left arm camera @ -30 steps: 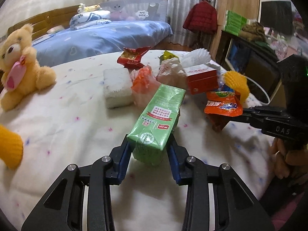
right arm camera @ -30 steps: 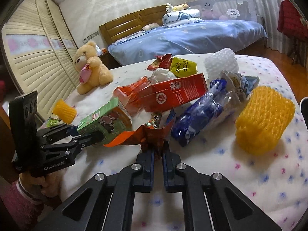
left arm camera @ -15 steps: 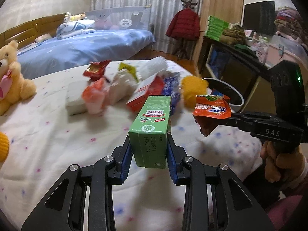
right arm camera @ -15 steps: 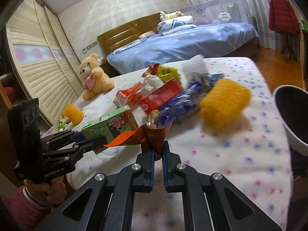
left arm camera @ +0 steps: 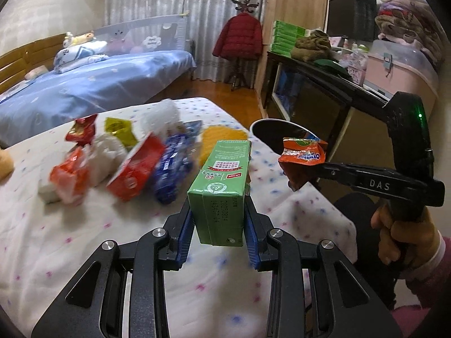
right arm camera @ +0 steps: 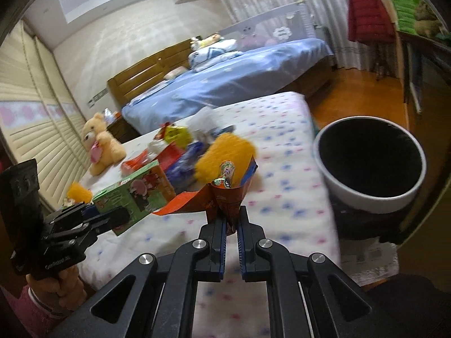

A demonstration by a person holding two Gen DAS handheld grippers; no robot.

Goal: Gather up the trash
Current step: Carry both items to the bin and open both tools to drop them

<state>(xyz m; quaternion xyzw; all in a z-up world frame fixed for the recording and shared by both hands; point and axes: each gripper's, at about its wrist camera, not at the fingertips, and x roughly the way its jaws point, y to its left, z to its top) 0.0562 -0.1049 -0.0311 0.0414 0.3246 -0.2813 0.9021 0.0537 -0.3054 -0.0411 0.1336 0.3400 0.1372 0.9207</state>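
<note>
Left gripper [left arm camera: 218,238] clamped on green drink carton [left arm camera: 220,190], blue pads pressing its two broad sides near the bottom end, carton lifted clear of the bedspread and pointing away from the camera; grip low on the box probably so the long body sticks out ahead for an easy drop. Right gripper [right arm camera: 231,224] nearly closed, pinching orange snack wrapper [right arm camera: 222,197] by a crumpled fold, rest of the wrapper fanning up and to the left, a small candy-like piece poking from its top. Both loads carried side by side, one item per hand, likely to save a trip. White-rimmed bin [right arm camera: 369,157] on the floor just off the mattress corner, mouth open and dark inside, contents not readable; wrapper near it but not yet above the opening, carton further off. More trash left in a pile [left arm camera: 126,155] mid-mattress: red packets, blue bag, yellow foam net, white wads, all blurred. Teddy bear [right arm camera: 100,146] at far edge, not trash, left alone. Next step by judgement: over the rim, then release.
</note>
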